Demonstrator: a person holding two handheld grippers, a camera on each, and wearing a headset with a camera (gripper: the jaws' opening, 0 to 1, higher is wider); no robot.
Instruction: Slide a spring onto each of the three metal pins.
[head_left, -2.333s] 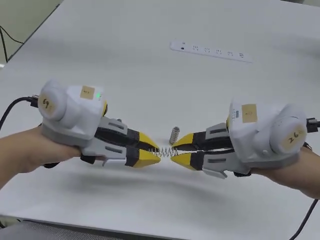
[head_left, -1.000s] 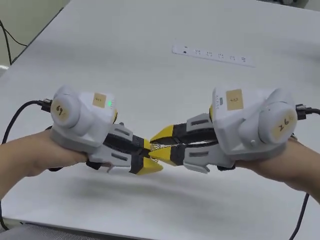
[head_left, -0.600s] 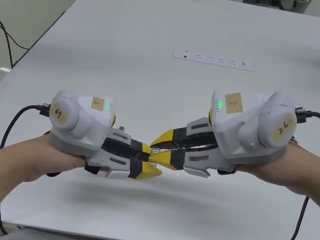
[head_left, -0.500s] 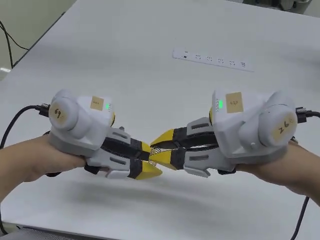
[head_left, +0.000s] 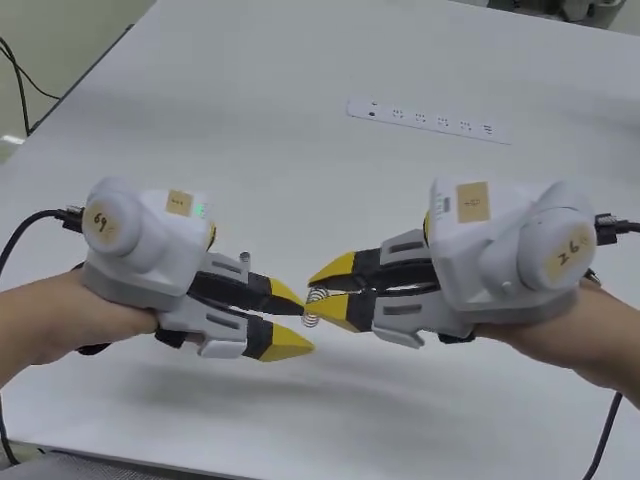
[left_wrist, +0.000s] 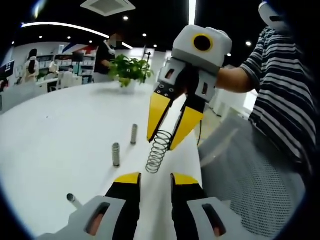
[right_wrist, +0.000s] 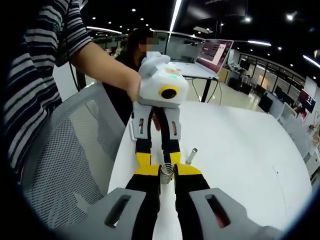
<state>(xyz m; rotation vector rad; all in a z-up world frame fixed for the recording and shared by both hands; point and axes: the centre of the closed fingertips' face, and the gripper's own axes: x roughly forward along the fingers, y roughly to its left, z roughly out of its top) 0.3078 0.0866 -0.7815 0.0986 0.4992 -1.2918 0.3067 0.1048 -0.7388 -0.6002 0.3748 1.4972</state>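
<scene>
A small coil spring (head_left: 314, 305) is pinched between the yellow tips of my right gripper (head_left: 320, 296), above the white table. In the left gripper view the spring (left_wrist: 158, 150) hangs out of the right gripper (left_wrist: 161, 143), pointing towards my left gripper (left_wrist: 156, 178). That gripper is open, its jaws apart and empty, just short of the spring. In the head view my left gripper (head_left: 288, 322) sits left of the spring. Two short metal pins (left_wrist: 134, 134) (left_wrist: 116, 154) stand on the table; the nearer looks ribbed. A third pin (left_wrist: 73, 200) is at the lower left.
A white power strip (head_left: 428, 119) lies at the far side of the table (head_left: 250, 120). A mesh chair (right_wrist: 75, 165) stands at the table's near edge. Cables trail from both grippers. A potted plant (left_wrist: 129, 70) stands at the table's far end.
My left gripper has opened, let go of the spring's end and drawn back to the left. The right gripper still holds the spring in about the same place.
</scene>
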